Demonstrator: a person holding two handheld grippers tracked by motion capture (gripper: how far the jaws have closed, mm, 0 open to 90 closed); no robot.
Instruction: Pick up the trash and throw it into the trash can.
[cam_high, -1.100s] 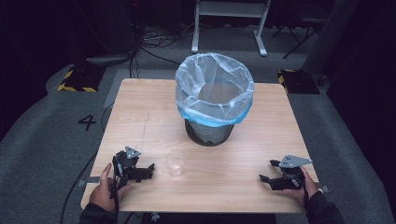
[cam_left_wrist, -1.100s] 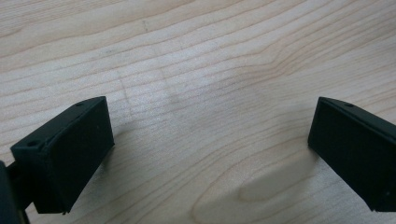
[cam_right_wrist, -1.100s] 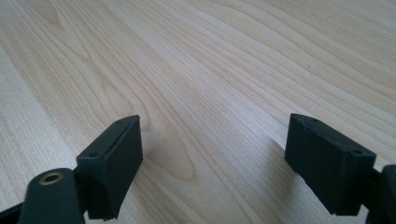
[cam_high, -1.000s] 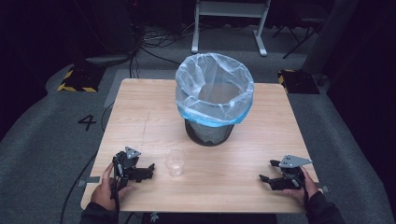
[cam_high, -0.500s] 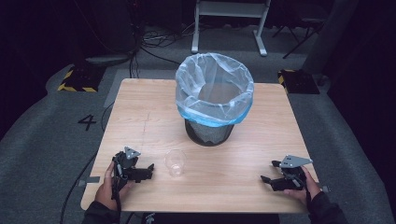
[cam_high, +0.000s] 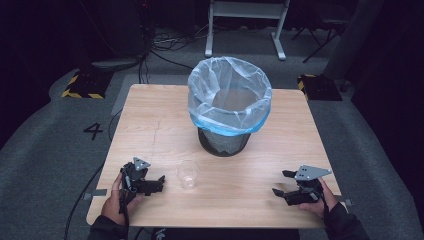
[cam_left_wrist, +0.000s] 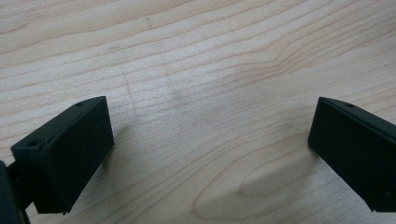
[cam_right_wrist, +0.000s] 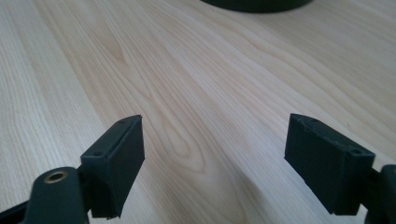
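Centrally, clear plastic cup (cam_high: 187, 173), upright, empty

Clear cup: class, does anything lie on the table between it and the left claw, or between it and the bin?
Nothing visible does. Bare table separates the cup from the open left claw beside it, and bare wood also lies between the cup and the bin behind it.
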